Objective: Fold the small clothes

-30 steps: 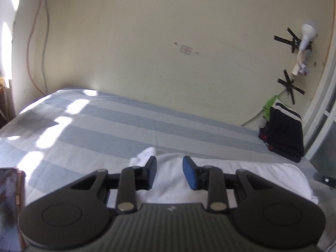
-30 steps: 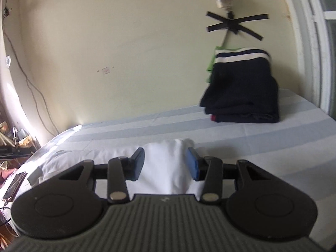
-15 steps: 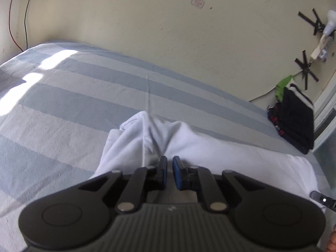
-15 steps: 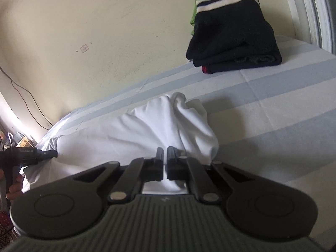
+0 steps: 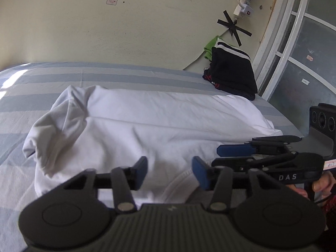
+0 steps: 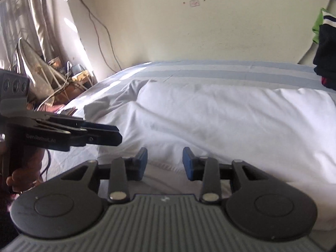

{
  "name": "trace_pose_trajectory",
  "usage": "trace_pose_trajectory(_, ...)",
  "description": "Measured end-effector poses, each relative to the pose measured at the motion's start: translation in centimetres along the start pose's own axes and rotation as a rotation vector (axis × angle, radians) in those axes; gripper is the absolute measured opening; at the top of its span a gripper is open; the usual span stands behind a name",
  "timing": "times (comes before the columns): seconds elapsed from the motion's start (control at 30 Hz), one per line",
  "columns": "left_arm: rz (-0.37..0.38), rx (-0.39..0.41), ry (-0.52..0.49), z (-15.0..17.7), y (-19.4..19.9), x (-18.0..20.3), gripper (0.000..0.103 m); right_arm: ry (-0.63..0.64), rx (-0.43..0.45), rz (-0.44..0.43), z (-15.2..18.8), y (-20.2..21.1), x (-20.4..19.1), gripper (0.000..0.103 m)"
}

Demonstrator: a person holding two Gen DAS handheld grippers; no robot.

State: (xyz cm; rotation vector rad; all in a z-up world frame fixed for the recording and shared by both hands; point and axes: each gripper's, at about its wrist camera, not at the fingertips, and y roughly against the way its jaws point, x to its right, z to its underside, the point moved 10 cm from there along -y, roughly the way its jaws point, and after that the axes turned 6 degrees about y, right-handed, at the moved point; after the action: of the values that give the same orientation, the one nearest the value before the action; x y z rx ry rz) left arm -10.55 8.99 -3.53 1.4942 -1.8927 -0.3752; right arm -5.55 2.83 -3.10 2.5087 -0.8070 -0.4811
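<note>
A white T-shirt (image 5: pixel 151 130) lies folded across the blue-striped bed sheet (image 5: pixel 52 77), one sleeve bunched at its left end. My left gripper (image 5: pixel 169 171) is open and empty over the shirt's near edge, by the collar. My right gripper (image 6: pixel 164 161) is also open and empty over the shirt (image 6: pixel 220 121) near its front edge. In the left wrist view the right gripper (image 5: pixel 237 150) shows from the side at the right. In the right wrist view the left gripper (image 6: pixel 100 134) shows at the left.
A stack of folded dark clothes (image 5: pixel 231 73) with a green item sits at the bed's far right corner against the wall. A window frame (image 5: pixel 283 48) is on the right. Cables and clutter (image 6: pixel 58 77) lie beside the bed's left side.
Both grippers were shut on the shirt's ends half a second ago; now both have let go and opened. The shirt's far ends now lie folded toward the front.
</note>
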Motion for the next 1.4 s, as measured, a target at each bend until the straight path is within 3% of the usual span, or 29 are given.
trace_pose_trajectory(0.1, -0.014, -0.018, -0.019, 1.1, -0.2, 0.0, 0.055, 0.032, -0.031, 0.018, 0.6, -0.8, -0.2, 0.051)
trace_pose_trajectory(0.17, -0.048, -0.067, -0.008, 2.0, -1.3, -0.7, 0.015, 0.060, -0.032, 0.030, 0.4, -1.3, -0.3, 0.046)
trace_pose_trajectory(0.2, -0.060, -0.049, -0.002, 2.0, -1.2, -0.9, 0.014, 0.076, -0.038, 0.049, 0.3, -1.6, -0.5, 0.023)
trace_pose_trajectory(0.23, -0.047, -0.058, 0.010, 2.1, -1.1, -1.1, 0.012, 0.089, -0.051, 0.069, 0.3, -1.9, -0.4, 0.013)
trace_pose_trajectory(0.3, -0.030, -0.062, 0.019, 2.1, -0.5, -1.3, 0.011, 0.065, -0.068, 0.045, 0.2, -2.0, -0.4, 0.003)
trace_pose_trajectory(0.37, -0.010, -0.061, 0.021, 2.2, 0.5, -1.2, 0.011, 0.027, -0.094, -0.046, 0.5, -1.4, -1.4, 0.003)
trace_pose_trajectory(0.47, -0.005, -0.058, 0.033, 2.5, 1.9, -1.5, 0.013, 0.069, -0.124, -0.111, 1.4, -0.9, -3.6, 0.003)
trace_pose_trajectory(0.53, 0.011, -0.043, 0.069, 1.7, 2.5, -1.9, 0.017, 0.061, -0.129, -0.151, 1.3, -0.7, -4.2, 0.006)
trace_pose_trajectory(0.63, -0.004, 0.062, 0.094, -1.8, 3.4, -2.5, 0.029, -0.008, -0.033, -0.109, -1.2, 0.5, -2.2, 0.012)
trace_pose_trajectory(0.67, 0.001, 0.098, 0.101, -3.1, 3.4, -2.5, 0.031, -0.043, 0.009, -0.078, -2.2, 1.0, -0.9, 0.014)
trace_pose_trajectory(0.73, 0.012, 0.154, 0.109, -5.7, 2.5, -2.4, 0.033, -0.119, 0.071, 0.011, -3.7, 1.7, 2.2, 0.029)
trace_pose_trajectory(0.8, -0.009, 0.165, 0.136, -7.1, 0.7, -3.1, 0.034, -0.201, 0.116, 0.141, -4.4, 2.3, 6.1, 0.038)
trace_pose_trajectory(0.9, -0.112, 0.096, 0.211, -7.2, -3.8, -6.0, 0.033, -0.299, 0.119, 0.320, -3.2, 3.1, 11.3, 0.044)
trace_pose_trajectory(0.93, -0.177, 0.063, 0.242, -6.4, -5.1, -7.6, 0.029, -0.326, 0.103, 0.378, -2.3, 3.2, 12.7, 0.045)
trace_pose_trajectory(0.97, -0.198, 0.066, 0.262, -6.0, -5.6, -8.7, 0.013, -0.354, 0.085, 0.414, -1.2, 3.3, 13.7, 0.044)
trace_pose_trajectory(1.03, -0.168, 0.134, 0.276, -5.5, -5.4, -10.3, 0.006, -0.395, 0.129, 0.371, 0.0, 3.7, 14.2, 0.043)
trace_pose_trajectory(1.17, -0.083, 0.143, 0.392, -5.4, -4.8, -11.6, 0.006, -0.350, 0.183, 0.372, 0.6, 3.9, 13.4, 0.050)
trace_pose_trajectory(1.23, -0.100, 0.154, 0.369, -5.4, -4.6, -11.4, 0.006, -0.299, 0.208, 0.355, 0.4, 3.5, 12.6, 0.069)
trace_pose_trajectory(1.3, -0.131, 0.170, 0.317, -5.5, -4.5, -10.7, 0.007, -0.255, 0.195, 0.360, 0.1, 3.1, 11.9, 0.074)
trace_pose_trajectory(1.4, -0.184, 0.191, 0.228, -5.6, -4.3, -9.4, 0.018, -0.236, 0.188, 0.367, -0.1, 3.1, 11.8, 0.075)
